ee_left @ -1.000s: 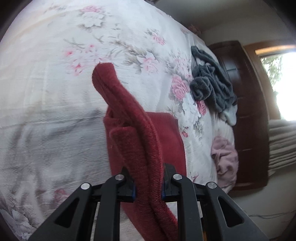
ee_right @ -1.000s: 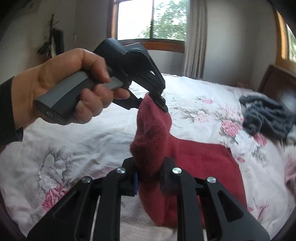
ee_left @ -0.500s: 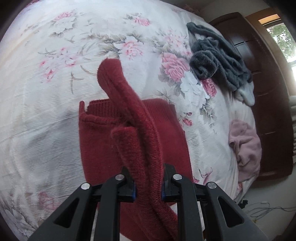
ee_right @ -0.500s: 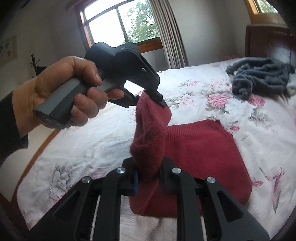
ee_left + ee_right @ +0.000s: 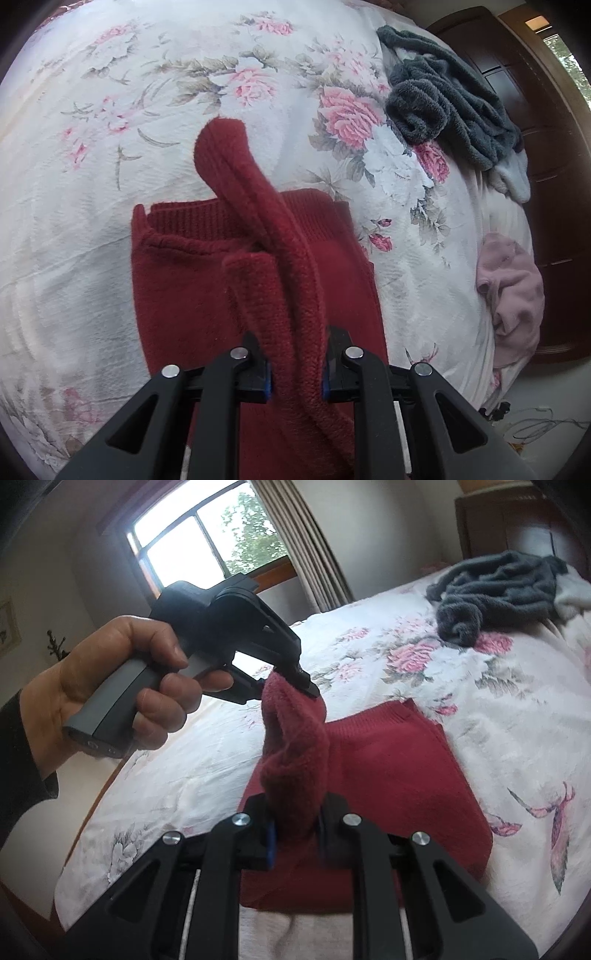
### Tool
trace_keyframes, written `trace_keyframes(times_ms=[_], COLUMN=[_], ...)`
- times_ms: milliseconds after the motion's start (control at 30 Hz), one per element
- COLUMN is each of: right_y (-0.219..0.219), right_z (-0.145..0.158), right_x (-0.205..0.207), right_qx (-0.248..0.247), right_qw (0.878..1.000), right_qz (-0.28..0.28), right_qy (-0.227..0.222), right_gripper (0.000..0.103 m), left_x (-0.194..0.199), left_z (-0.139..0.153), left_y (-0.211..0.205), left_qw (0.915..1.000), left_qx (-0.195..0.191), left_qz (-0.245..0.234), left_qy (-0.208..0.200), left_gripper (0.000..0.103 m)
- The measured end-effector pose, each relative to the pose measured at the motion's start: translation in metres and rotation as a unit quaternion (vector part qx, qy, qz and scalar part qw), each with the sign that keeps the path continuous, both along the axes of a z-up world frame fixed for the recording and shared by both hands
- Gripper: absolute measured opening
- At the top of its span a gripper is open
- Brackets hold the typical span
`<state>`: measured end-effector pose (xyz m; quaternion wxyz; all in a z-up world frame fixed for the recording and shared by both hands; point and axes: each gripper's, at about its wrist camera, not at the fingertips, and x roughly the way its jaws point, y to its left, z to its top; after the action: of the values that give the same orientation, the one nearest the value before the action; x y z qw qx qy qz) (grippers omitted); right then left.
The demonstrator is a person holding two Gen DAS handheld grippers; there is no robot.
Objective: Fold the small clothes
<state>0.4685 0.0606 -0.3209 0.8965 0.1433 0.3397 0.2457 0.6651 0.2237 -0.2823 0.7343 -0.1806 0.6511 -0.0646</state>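
A dark red knitted sweater [image 5: 184, 288] lies partly folded on the floral bed sheet [image 5: 110, 110]. My left gripper [image 5: 295, 369] is shut on a raised edge of it, and the bunched fabric rises from the jaws as a thick roll. My right gripper [image 5: 295, 838] is shut on the other end of that same raised edge. In the right wrist view the red sweater [image 5: 399, 775] spreads flat to the right, and a hand [image 5: 110, 686] holds the left gripper [image 5: 306, 686] above it.
A dark grey fleece garment [image 5: 443, 103] lies crumpled at the far side of the bed, with a pale pink garment [image 5: 513, 291] near the right edge. A dark wooden headboard [image 5: 554, 184] borders the bed. A window [image 5: 207, 550] and curtain are behind.
Both grippers have carried the held sweater edge over the bed, and more of the flat sweater shows beneath. Both stay shut on the fabric.
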Motion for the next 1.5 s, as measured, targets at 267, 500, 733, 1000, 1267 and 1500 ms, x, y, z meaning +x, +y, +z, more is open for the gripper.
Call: trace_keyframes(times_ms=[267, 500, 733, 1000, 1267, 1500], right_y=[-0.016, -0.028, -0.044, -0.064, -0.073, -0.083], right_z=[-0.012, -0.022, -0.029, -0.046, -0.057, -0.067], right_x=[0.003, 0.007, 0.010, 0.014, 0.017, 0.020], right_qx=[0.009, 0.006, 0.025, 0.053, 0.048, 0.079], right_qw=[1.000, 1.000, 0.999, 0.996, 0.994, 0.989], right_qz=[-0.009, -0.005, -0.002, -0.009, -0.006, -0.005], right_qy=[0.015, 0.023, 0.040, 0.075, 0.099, 0.127], right_gripper=[0.014, 0.014, 0.015, 0.015, 0.015, 0.015], left_x=[0.012, 0.019, 0.024, 0.032, 0.033, 0.031], left_z=[-0.014, -0.029, -0.041, -0.064, -0.076, -0.069], left_y=[-0.024, -0.044, -0.065, -0.090, -0.102, -0.103], left_qw=[0.9998, 0.9994, 0.9983, 0.9961, 0.9953, 0.9968], left_qx=[0.014, 0.022, 0.042, 0.075, 0.088, 0.079], left_qz=[-0.011, -0.021, -0.033, -0.034, -0.028, -0.013], left_qy=[0.008, 0.017, 0.023, 0.030, 0.030, 0.005], left_gripper=[0.018, 0.018, 0.018, 0.018, 0.019, 0.029])
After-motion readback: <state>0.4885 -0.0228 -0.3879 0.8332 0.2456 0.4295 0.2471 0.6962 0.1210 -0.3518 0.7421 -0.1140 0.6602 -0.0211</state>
